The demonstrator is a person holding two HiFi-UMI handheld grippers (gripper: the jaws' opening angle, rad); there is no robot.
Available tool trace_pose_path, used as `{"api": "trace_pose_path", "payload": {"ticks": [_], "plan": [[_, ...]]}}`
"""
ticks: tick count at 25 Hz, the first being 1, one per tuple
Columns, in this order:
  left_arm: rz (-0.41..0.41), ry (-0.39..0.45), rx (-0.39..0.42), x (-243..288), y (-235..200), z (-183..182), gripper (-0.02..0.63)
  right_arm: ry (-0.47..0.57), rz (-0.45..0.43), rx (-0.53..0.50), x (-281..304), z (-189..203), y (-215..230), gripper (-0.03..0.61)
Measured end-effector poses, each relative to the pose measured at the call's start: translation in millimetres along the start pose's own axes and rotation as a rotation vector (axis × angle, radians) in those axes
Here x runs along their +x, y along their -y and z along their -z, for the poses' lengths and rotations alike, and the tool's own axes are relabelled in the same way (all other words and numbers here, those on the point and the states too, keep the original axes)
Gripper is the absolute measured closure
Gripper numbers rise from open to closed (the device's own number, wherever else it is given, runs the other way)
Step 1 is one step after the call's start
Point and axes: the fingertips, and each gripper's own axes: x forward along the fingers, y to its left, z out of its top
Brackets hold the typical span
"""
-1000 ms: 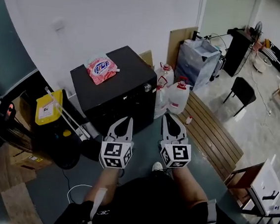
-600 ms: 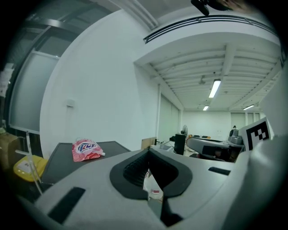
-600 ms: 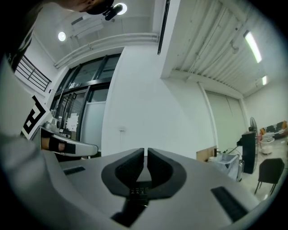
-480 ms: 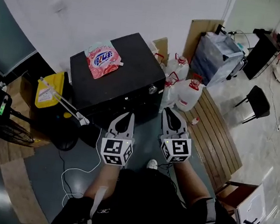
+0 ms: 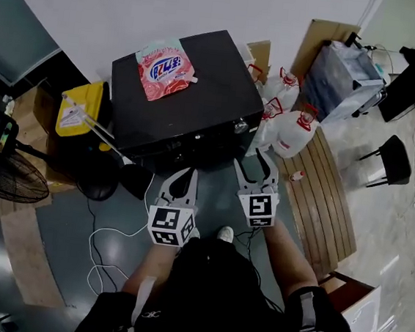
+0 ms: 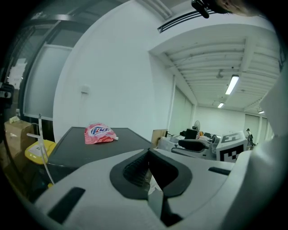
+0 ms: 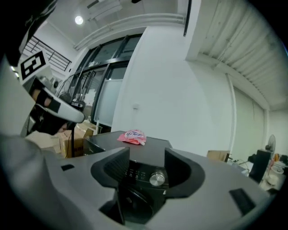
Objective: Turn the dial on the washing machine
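Jaws of the right gripper [image 5: 257, 165] had just swung apart, empty, framing the dial [image 5: 240, 126] at its eleven o'clock, untouched, on the washing machine [image 5: 200, 94] front. Beside it, the left gripper [image 5: 185, 183] was clenched on nothing. Both had drawn nearer; grasping seemed next.

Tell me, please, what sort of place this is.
Probably an office or lab corner used as a test area: a black washing machine stands beside big plastic jugs, with a black chair and a floor fan nearby.
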Motion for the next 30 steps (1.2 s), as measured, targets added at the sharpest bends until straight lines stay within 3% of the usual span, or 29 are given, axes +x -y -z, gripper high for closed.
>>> {"api": "trace_pose_path", "payload": {"ticks": [14, 21, 30], "plan": [[-0.086, -0.062, -0.024, -2.1, -20.8, 35.1, 0.611, -0.179, 0.014, -0.451, 103.8, 100.1, 21.7, 0.357], [-0.117, -0.091, -0.028, -5.1, -30.9, 48.5, 0.611, -0.259, -0.001, -0.544, 140.2, 144.6, 26.3, 0.334], [-0.128, -0.115, -0.023, -2.3, -37.2, 57.5, 0.611, -0.322, 0.006, -0.582, 168.3, 164.7, 29.6, 0.334]]}}
